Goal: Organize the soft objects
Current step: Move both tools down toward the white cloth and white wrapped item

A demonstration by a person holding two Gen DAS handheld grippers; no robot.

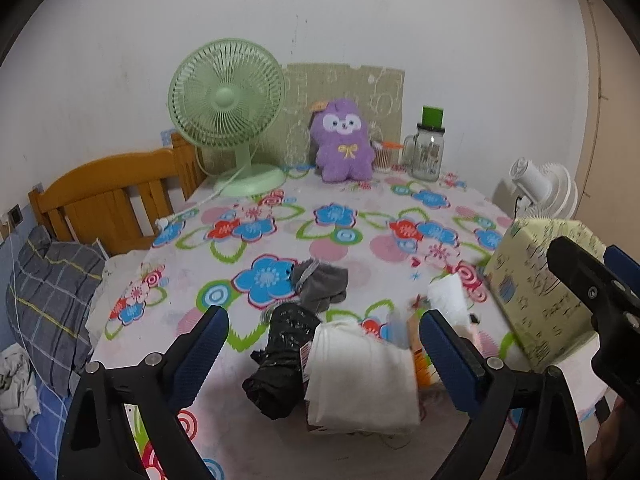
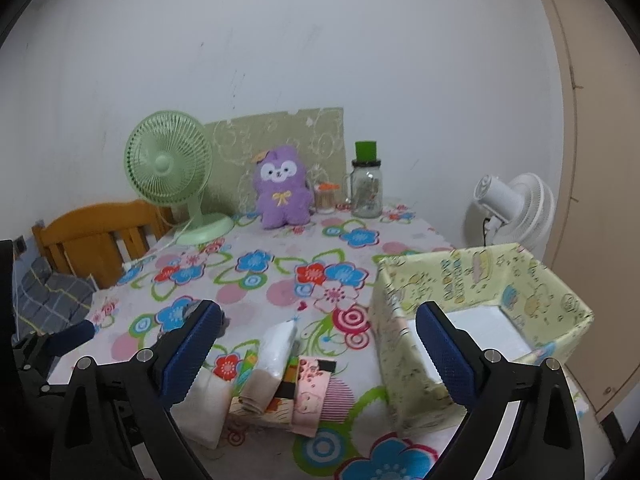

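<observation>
Soft pile, white cloth [image 1: 362, 376], black bundle [image 1: 282, 364], grey sock [image 1: 322, 284], floral table [image 1: 360, 240], both grippers [image 1: 324, 352] [image 2: 318, 344] gaping, empty, box [image 2: 480, 312] right, plush [image 1: 345, 142], fan [image 1: 226, 100] behind.

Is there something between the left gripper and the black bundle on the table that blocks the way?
Nothing visible does. The left gripper has open jaws, and the black bundle lies on the tablecloth between them. A white folded cloth lies close beside it, on its right.
</observation>
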